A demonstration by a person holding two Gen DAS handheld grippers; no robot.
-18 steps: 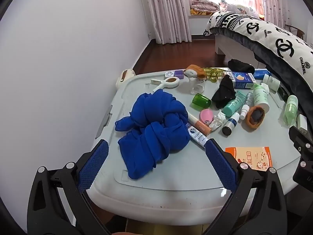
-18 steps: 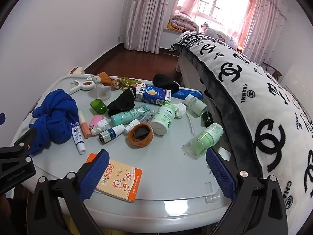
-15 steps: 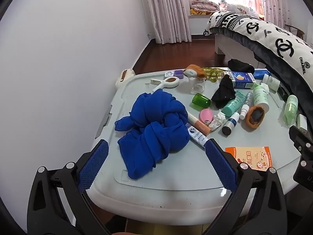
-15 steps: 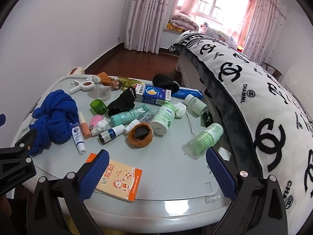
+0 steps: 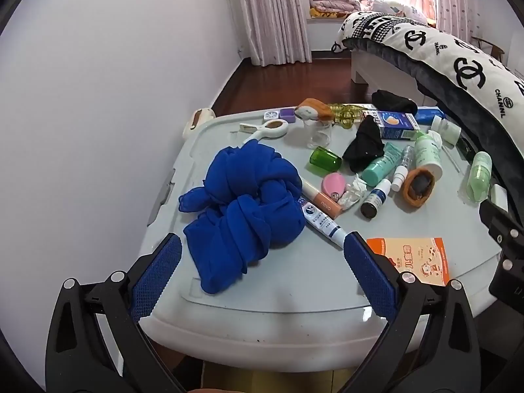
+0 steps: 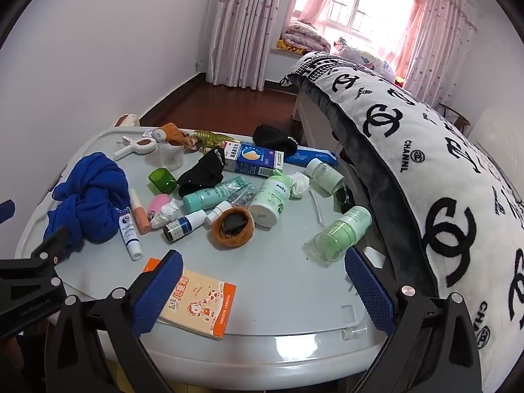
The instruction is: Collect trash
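Nothing on the table has shifted since the earlier frames; both cameras hold almost the same framing, and both sets of tongs have stayed spread wide.

Left gripper (image 5: 262, 271): jaws fully apart, nothing between them, hovering over the near edge of the grey table (image 5: 294, 294). At 12 o'clock just beyond its tips lies a knotted blue scarf (image 5: 242, 209). A white tube (image 5: 322, 222) touches the scarf's right side, its end close to the right blue pad. Bare tabletop runs between the pads to the near rim, so this strip is open for moving. At 3 o'clock an orange booklet (image 5: 412, 258) lies flat near the rim.

Right gripper (image 6: 262, 288): jaws also fully apart and empty. Its left pad overlaps the booklet's (image 6: 196, 301) corner in view; whether it touches cannot be told. At 12 o'clock is a clear patch of table, then the clutter.

Trash: a crumpled white tissue (image 5: 352, 191) sits mid-table beside a pink case (image 5: 334, 185). The right view shows this tissue (image 6: 167, 213), and also a second crumpled tissue (image 6: 299, 183) at 1 o'clock against a white bottle (image 6: 271, 201), with a cotton swab (image 6: 316, 208) nearby.

The right view alone shows the table's right edge pressed close to the bed's blanket (image 6: 425, 177), with a pale green bottle (image 6: 344, 232) lying near that edge. The left view alone shows the wall-side rim at 9 o'clock, clear of objects.
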